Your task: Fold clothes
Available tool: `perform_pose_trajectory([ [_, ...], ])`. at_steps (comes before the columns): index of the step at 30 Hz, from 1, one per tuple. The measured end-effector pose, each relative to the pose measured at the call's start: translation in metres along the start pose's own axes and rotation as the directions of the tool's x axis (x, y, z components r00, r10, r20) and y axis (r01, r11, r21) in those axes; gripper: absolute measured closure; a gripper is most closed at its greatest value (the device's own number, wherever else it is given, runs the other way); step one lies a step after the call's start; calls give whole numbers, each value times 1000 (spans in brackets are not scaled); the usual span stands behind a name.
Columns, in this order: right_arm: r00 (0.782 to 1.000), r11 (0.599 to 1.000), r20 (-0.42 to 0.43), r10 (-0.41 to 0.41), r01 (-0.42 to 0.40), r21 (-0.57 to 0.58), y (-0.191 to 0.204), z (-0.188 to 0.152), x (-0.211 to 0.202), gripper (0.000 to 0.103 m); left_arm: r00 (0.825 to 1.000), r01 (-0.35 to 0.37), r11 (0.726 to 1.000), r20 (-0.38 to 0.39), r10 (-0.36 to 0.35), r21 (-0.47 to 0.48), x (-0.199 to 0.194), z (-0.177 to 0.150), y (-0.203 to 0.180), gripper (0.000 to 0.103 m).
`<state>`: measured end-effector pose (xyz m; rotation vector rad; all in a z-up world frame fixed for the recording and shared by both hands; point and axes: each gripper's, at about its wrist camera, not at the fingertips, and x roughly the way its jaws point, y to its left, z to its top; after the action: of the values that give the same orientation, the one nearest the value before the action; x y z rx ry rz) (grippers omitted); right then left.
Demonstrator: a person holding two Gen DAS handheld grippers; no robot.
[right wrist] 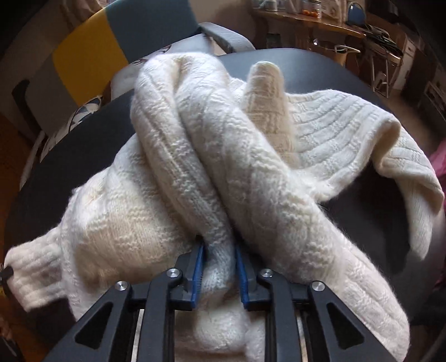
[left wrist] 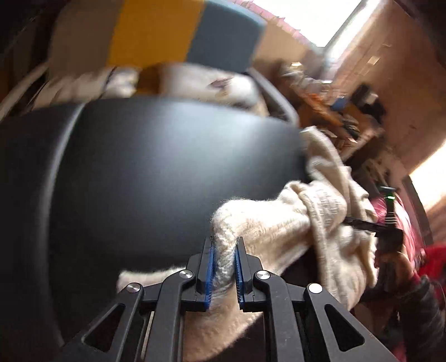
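A cream knitted sweater (right wrist: 223, 156) lies bunched on a round black table (right wrist: 69, 156). My right gripper (right wrist: 219, 250) is shut on a thick fold of the sweater near its front edge. My left gripper (left wrist: 225, 245) is shut on a ribbed edge of the same sweater (left wrist: 278, 220), which trails to the right off the black table (left wrist: 139, 167). The other gripper (left wrist: 390, 220) shows at the right of the left wrist view, partly hidden by the knit. A ribbed cuff (right wrist: 30, 273) hangs at the lower left of the right wrist view.
A chair with yellow and grey-blue panels (right wrist: 111, 41) stands behind the table, with pale cloth (left wrist: 200, 83) on its seat. A cluttered wooden desk (right wrist: 306, 22) is at the back right. A bright window (left wrist: 320, 16) is overhead in the left wrist view.
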<state>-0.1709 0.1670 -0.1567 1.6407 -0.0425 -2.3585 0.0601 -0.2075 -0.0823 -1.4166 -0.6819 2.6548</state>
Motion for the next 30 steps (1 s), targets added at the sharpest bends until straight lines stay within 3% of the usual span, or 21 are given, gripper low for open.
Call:
perform_pose_trajectory([
  [2,999,999,2,-33,33,-18,5,-1,-4,81,1000,9,999,-13,-9,-36,-4,-6,12,88],
  [6,992,993,92,-82,89,-75,28,-11,-31,80,996,-60,997,67,63,-41,-35,-4,27,80],
  [7,992,994,112,-62,72,-86,35,-14,-40,79,993,-82,996,86,85,-35,-42,-4,29,77],
  [9,993,993,116,37,-24,-114,54,-23,-52,78,989,-109,994,96,111,-27,-50,-2,38,58],
  [10,990,988,107,88,-74,-133,64,-27,-56,76,989,-116,993,90,117,-25,-47,-3,43,55],
  [13,977,959,45,210,-197,-206,102,-35,-59,76,986,-154,988,60,153,-1,-37,2,49,53],
  [15,974,943,-3,224,-218,-252,130,-34,-57,74,986,-167,985,7,167,38,-15,7,48,52],
  [19,987,921,-52,151,-160,-355,181,-1,-41,71,978,-174,967,-82,192,188,27,3,35,49],
  [23,981,883,-185,52,-132,-451,221,34,-2,62,978,-85,968,-165,126,237,53,-7,30,46],
  [25,965,851,-258,-42,-100,-515,233,38,24,61,979,-91,957,-150,136,275,56,-11,26,42],
  [27,942,789,-278,-186,-25,-613,248,37,51,61,980,-79,940,-147,135,332,57,-17,19,27],
  [30,894,726,-333,-300,-12,-687,259,29,82,61,973,-113,882,-127,190,457,63,-33,4,16],
])
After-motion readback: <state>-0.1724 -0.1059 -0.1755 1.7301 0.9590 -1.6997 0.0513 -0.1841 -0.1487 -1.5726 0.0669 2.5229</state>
